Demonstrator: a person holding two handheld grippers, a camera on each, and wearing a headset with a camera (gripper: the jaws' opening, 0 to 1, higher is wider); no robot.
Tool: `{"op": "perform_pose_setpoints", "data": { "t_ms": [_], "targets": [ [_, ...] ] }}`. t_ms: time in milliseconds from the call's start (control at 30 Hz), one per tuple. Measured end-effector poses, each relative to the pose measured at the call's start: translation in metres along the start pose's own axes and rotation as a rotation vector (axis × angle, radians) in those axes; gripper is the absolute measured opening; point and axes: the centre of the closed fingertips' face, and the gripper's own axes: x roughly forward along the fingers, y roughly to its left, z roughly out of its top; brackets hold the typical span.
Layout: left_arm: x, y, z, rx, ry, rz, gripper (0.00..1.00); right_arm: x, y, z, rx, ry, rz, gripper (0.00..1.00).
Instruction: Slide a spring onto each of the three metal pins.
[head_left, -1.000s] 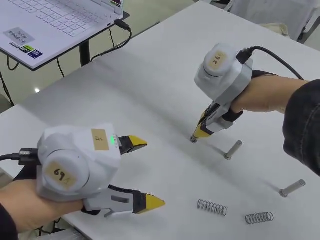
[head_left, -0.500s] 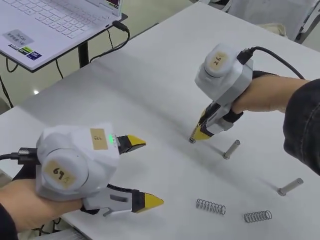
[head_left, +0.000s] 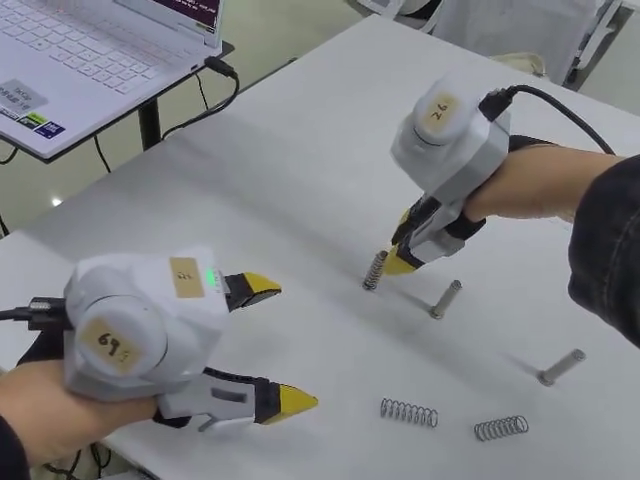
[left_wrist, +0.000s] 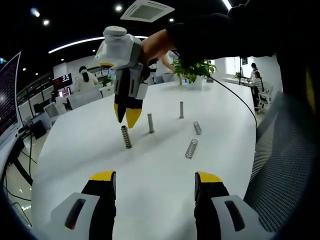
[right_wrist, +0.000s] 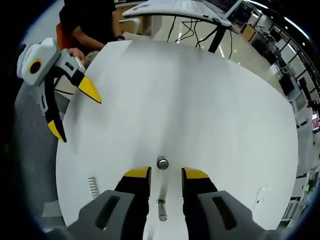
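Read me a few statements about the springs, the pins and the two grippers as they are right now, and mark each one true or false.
1. One pin has a spring on it. True.
2. Two loose springs lie on the table. True.
3. The other two pins carry springs too. False: both bare pins have nothing on them.
4. The left gripper holds a spring. False: its fingers are open and empty.
5. The right gripper hangs just above the pin with the spring. True.
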Motion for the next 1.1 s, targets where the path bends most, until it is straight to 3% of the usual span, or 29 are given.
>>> {"op": "perform_pose_setpoints", "data": {
  "t_ms": [433, 733, 867, 1100],
  "targets": [
    [-0.001, 0.002, 0.008, 0.036, 0.018, -0.014, 0.59, -0.039, -0.007, 0.001, 0.029, -0.082, -0.077, 0.22],
    [-0.001, 0.0, 0.013, 0.045, 0.027, -0.026, 0.59, -0.063, -0.002, -0.009, 0.06, -0.122, -0.121, 0.23],
    [0.0, 0.0, 0.016, 0.058, 0.032, -0.033, 0.58, -0.078, -0.001, -0.009, 0.084, -0.165, -0.143, 0.23],
    [0.004, -0.003, 0.025, 0.09, 0.038, -0.055, 0.58, -0.098, 0.003, -0.025, 0.115, -0.184, -0.182, 0.22]
  ]
}}
